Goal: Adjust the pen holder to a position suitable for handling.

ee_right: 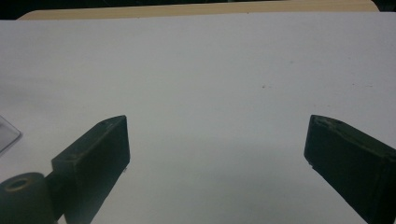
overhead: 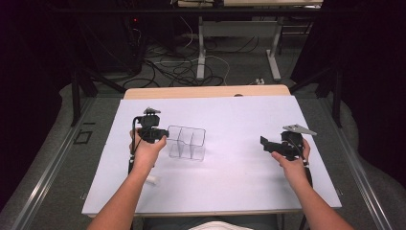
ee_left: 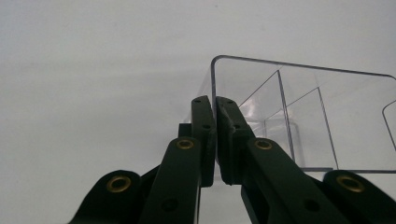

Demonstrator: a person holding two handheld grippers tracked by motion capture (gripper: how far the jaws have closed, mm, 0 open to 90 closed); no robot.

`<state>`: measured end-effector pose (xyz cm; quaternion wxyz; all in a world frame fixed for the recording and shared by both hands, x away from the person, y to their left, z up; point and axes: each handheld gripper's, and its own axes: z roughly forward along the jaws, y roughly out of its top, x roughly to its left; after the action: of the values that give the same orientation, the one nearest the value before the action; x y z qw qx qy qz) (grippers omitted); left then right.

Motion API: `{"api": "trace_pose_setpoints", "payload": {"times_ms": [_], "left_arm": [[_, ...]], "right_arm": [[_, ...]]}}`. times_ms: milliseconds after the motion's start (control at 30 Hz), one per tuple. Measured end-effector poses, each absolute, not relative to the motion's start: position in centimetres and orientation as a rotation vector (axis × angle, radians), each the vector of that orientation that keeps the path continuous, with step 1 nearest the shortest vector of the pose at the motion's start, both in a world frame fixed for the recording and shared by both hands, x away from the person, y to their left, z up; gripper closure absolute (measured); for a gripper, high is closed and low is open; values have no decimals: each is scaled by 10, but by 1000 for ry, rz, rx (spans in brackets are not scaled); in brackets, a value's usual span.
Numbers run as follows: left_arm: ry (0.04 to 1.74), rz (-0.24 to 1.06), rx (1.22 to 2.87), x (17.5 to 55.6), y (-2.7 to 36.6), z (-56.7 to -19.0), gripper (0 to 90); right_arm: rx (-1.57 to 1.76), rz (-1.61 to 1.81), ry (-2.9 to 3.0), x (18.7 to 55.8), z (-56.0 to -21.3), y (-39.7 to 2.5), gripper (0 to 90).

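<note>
A clear plastic organiser box (overhead: 187,143) with inner dividers stands on the white table top left of centre. My left gripper (overhead: 165,132) is at the box's left end. In the left gripper view its jaws are shut on the box's near wall (ee_left: 243,88), one jaw outside and one inside, at the wall's left corner (ee_left: 215,100). My right gripper (overhead: 263,142) hovers over bare table at the right, well apart from the box. Its jaws stand wide open (ee_right: 217,140) with nothing between them. A corner of the box (ee_right: 7,133) peeks in at the left edge of that view.
A small white piece (overhead: 152,180) lies on the table near my left forearm. The white sheet (overhead: 230,187) covers a wooden table whose far edge (overhead: 206,91) shows. Beyond lie a floor with cables and desk legs (overhead: 201,52).
</note>
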<state>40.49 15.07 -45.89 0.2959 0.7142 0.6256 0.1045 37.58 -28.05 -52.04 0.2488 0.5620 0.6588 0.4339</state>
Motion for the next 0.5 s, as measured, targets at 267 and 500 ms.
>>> {"api": "trace_pose_setpoints", "payload": {"times_ms": [267, 500], "left_arm": [[1650, 226, 1915, 397, 150, -461, 861], [1557, 174, 1891, 396, 162, -467, 790]], "right_arm": [[1524, 1176, 1802, 376, -521, -280, 64], [1523, 1178, 1799, 376, -520, -281, 64]]}}
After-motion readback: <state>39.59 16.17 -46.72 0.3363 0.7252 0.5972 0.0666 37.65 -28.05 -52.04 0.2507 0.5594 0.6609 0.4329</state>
